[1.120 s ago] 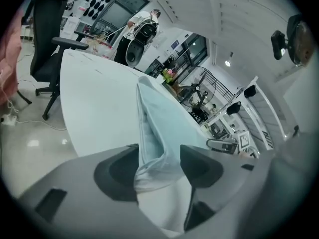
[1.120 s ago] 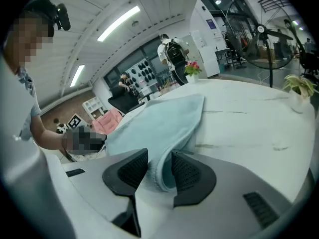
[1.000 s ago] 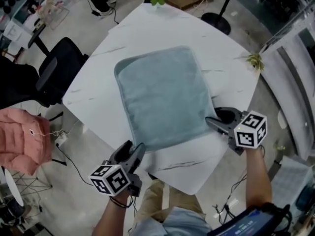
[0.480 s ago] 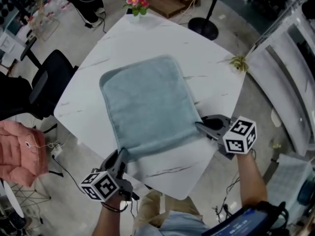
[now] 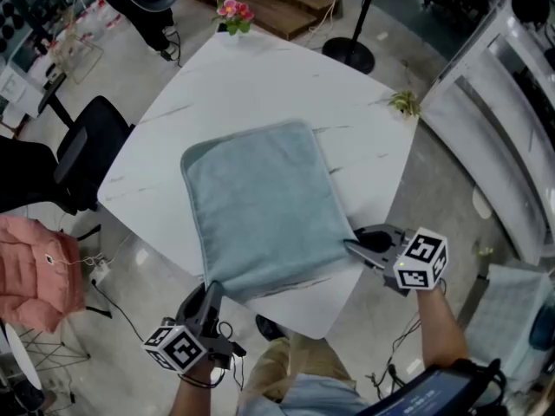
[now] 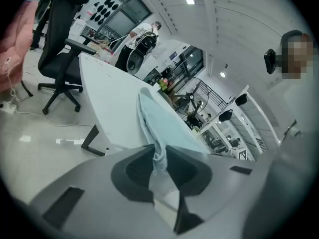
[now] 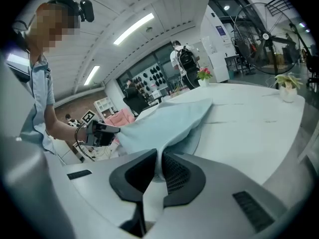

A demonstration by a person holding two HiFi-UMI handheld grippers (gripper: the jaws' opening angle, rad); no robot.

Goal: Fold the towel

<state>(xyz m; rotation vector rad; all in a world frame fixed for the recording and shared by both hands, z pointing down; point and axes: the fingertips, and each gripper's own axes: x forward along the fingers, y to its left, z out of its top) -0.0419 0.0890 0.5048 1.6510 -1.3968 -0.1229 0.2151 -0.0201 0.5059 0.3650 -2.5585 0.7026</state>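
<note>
Head view: the towel (image 5: 260, 206) is spread on the table (image 5: 260, 76), with its near corners at the left gripper (image 5: 211, 291) and the right gripper (image 5: 354, 248).
Left gripper view: the jaws have just been closing and pinch one corner between them.
Right gripper view: the jaws have just been closing and clamp the other corner.

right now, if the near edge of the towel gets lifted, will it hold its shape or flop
Likely floppy: the towel bunches into soft folds at its two held corners. Probably light for its size, since it looks thin lying flat on the table.
</note>
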